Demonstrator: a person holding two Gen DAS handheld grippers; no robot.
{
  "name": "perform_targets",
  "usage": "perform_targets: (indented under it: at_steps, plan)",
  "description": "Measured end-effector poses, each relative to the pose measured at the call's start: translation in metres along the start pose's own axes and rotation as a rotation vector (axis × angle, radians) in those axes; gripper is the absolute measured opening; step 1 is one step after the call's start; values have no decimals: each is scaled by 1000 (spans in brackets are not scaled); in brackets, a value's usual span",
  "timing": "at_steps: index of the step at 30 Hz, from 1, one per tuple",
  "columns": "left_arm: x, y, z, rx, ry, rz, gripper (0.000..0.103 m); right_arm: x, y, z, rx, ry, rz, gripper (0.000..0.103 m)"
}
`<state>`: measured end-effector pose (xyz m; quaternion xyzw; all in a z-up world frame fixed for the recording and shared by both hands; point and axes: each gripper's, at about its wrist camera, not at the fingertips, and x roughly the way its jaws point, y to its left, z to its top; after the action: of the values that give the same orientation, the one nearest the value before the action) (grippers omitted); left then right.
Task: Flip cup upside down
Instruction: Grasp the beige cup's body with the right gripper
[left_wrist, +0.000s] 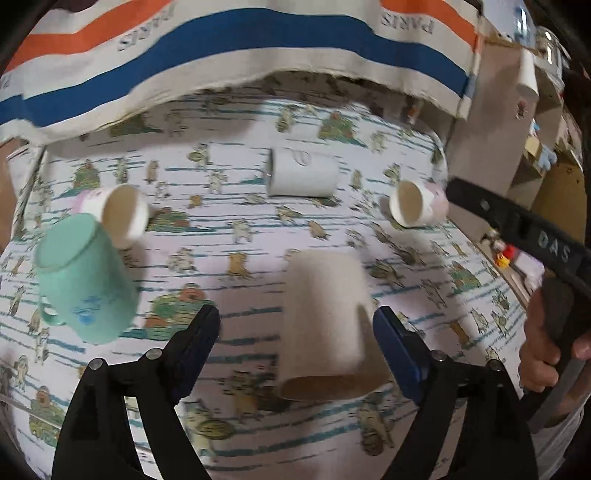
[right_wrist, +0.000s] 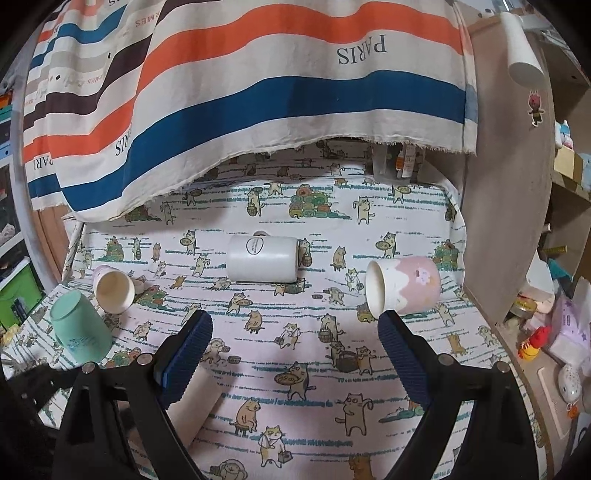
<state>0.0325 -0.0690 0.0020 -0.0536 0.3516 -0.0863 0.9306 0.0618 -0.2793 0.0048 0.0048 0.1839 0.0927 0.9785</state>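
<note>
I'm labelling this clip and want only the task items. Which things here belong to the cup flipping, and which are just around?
Job: beige cup between the open left gripper; green cup, already upside down; white mug, pink cup and small cup on their sides; right gripper.

Around: striped cloth, tablecloth, shelf clutter.

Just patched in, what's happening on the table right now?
A person is working through cups on a cat-print tablecloth, flipping them upside down. The mint green mug already stands inverted at the left. The open left gripper brackets a beige cup lying on its side, mouth toward the camera, not clamped. The right gripper is open and holds nothing. A white mug, a pink-and-white cup and a small pink cup all lie on their sides.
</note>
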Motion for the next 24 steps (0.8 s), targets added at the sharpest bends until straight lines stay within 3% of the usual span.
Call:
perform_targets:
  at_steps: [3,5,10,19,24]
  plan:
    - [-6,19,2,-27,-25,46,87,-2,4,-4,0,2,13,93]
    - [-12,32,2,-35,-47,84,95,-4,9,-6,-7,2,22,93]
    - [-26,61,-1,-51,-99,193,101,-8,18,-12,-1,1,40,93]
    - [-50,106,-18,-85,-110,300,102,-11,34,-22,25,11,70,93]
    - [-62,131,-22,-141,-152,316,102,-7,42,-27,34,28,81,93]
